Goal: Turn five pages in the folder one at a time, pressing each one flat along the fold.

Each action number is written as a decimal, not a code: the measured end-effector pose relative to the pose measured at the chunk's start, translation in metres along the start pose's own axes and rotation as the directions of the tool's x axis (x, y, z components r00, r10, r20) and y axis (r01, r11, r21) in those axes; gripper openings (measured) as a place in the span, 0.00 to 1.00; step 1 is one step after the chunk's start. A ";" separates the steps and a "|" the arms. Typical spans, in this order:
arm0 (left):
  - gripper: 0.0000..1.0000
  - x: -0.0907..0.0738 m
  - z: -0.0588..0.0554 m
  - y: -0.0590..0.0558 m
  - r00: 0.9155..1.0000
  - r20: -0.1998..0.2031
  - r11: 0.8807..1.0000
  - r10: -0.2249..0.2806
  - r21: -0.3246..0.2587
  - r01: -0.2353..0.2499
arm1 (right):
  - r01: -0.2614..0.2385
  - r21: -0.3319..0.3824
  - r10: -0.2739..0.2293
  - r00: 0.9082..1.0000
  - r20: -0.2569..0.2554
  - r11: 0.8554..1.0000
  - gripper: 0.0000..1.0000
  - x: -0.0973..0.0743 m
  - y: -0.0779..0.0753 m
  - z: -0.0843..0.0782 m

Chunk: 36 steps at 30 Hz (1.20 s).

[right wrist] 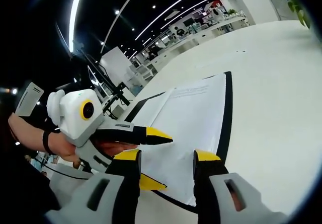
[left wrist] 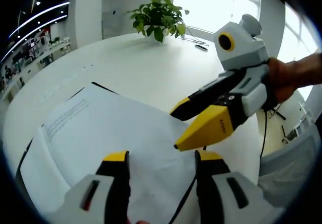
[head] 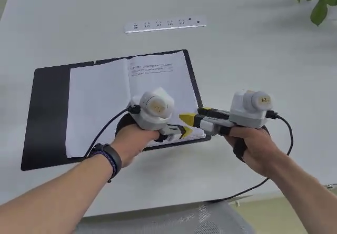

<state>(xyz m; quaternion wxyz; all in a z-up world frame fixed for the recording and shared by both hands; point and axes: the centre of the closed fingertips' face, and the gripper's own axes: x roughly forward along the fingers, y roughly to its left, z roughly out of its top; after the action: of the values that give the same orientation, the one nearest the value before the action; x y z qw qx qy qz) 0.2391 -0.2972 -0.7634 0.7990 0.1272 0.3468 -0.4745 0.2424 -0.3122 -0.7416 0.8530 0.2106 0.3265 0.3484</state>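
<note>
A black folder [head: 46, 119] lies open on the white table, with a blank white page [head: 97, 105] on the left and a page with printed lines at its top [head: 158, 73] on the right. Over the lower right corner of the right page [left wrist: 105, 133], the left gripper [head: 181, 132] points right with its jaws open [left wrist: 162, 158] and nothing between them. Facing it from the right, the right gripper [head: 186, 119] is also open [right wrist: 166, 156] and empty, hovering above the folder's right edge [right wrist: 227, 113]. The two sets of yellow tips nearly meet.
A white power strip [head: 165, 23] lies behind the folder. A potted plant [head: 318, 0] stands at the far right corner [left wrist: 158, 15]. Cables trail from both grippers toward the table's front edge [head: 174, 205]. Bare table surrounds the folder.
</note>
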 end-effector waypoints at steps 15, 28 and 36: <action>0.58 -0.037 -0.014 0.004 0.997 0.032 0.993 0.075 -0.095 -0.072 | 0.041 0.041 -0.042 0.999 0.021 0.998 0.10 -0.006 0.000 -0.013; 0.58 -0.088 -0.027 0.026 0.976 0.073 0.960 0.206 -0.210 -0.186 | 0.048 0.064 -0.051 0.998 0.045 0.997 0.00 0.000 0.009 -0.007; 0.58 -0.112 -0.035 0.040 0.960 0.089 0.939 0.264 -0.253 -0.235 | 0.045 0.089 -0.050 0.997 0.057 0.995 0.00 0.002 0.015 -0.005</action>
<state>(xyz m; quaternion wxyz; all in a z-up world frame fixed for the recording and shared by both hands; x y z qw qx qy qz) 0.2231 -0.1829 -0.7177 0.8819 0.0437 0.3332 -0.3306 0.2328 -0.3000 -0.7368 0.8604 0.2500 0.3210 0.3069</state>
